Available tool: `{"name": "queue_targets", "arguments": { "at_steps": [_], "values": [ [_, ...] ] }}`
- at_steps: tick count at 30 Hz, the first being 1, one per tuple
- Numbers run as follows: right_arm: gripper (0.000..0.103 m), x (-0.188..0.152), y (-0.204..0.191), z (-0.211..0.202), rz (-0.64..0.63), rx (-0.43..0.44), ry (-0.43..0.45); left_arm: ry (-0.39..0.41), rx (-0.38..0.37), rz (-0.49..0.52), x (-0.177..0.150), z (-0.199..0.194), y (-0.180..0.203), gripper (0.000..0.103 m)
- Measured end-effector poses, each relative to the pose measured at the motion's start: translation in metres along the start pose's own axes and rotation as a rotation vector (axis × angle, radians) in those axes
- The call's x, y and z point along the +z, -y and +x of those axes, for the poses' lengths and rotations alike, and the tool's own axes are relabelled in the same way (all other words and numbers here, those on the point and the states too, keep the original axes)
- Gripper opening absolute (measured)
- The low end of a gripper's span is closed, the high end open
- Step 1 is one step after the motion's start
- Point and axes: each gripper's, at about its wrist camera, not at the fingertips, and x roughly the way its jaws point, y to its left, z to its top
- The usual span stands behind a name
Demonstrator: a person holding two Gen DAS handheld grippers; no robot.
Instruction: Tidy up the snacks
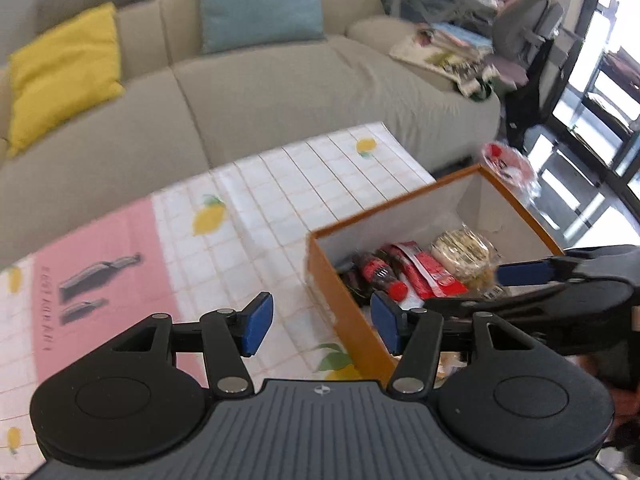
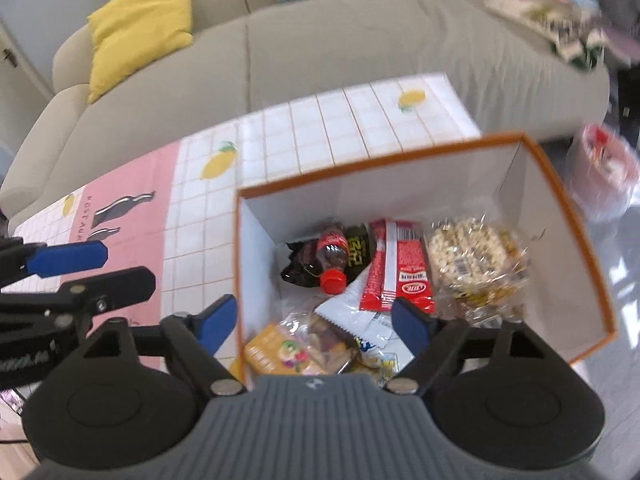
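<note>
Orange-rimmed box (image 2: 568, 208) on a lemon-patterned, pink-panelled tablecloth (image 2: 320, 128).

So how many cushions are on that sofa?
2. A yellow cushion leans at the sofa's left end; a light blue cushion stands against the backrest further right. Others may lie outside the views.

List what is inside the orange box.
Inside the orange box: a cola bottle, a red wrapper, a clear bag of puffed snacks, a white packet and a yellow pack. Whatever lies beneath them is covered.
</note>
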Motion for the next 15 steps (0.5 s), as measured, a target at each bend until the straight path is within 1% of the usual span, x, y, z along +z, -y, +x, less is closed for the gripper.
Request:
{"name": "queue_targets", "arguments": {
  "at_steps": [2,3,4,5,7,9,11,13,15],
  "values": [
    [0.086,-0.007,-0.011,-0.024,-0.031,-0.012,0.058,0.059,0.055,0.008,-0.007,-0.021,-0.001,0.071],
    [0.09,-0.011,-0.017,-0.036,-0.046,-0.025,0.09,0.089,0.074,0.007,-0.012,-0.032,-0.002,0.074],
    [0.097,-0.016,-0.02,-0.046,-0.056,-0.03,0.122,0.114,0.093,0.003,-0.016,-0.043,-0.003,0.075],
    [0.098,-0.022,-0.024,-0.057,-0.064,-0.027,0.156,0.136,0.108,-0.002,-0.021,-0.053,-0.005,0.076],
    [0.099,-0.035,-0.031,-0.079,-0.079,-0.033,0.214,0.187,0.146,-0.022,-0.032,-0.074,-0.008,0.078],
    [0.1,-0.048,-0.037,-0.096,-0.09,-0.049,0.253,0.237,0.185,-0.036,-0.043,-0.09,-0.009,0.079],
    [0.1,-0.063,-0.044,-0.113,-0.096,-0.063,0.294,0.282,0.22,-0.039,-0.055,-0.106,-0.008,0.081],
    [0.1,-0.079,-0.052,-0.127,-0.102,-0.073,0.319,0.305,0.236,-0.044,-0.066,-0.118,-0.005,0.085],
    [0.1,-0.093,-0.06,-0.137,-0.104,-0.078,0.337,0.319,0.23,-0.055,-0.076,-0.127,-0.004,0.085]
  ]
}}
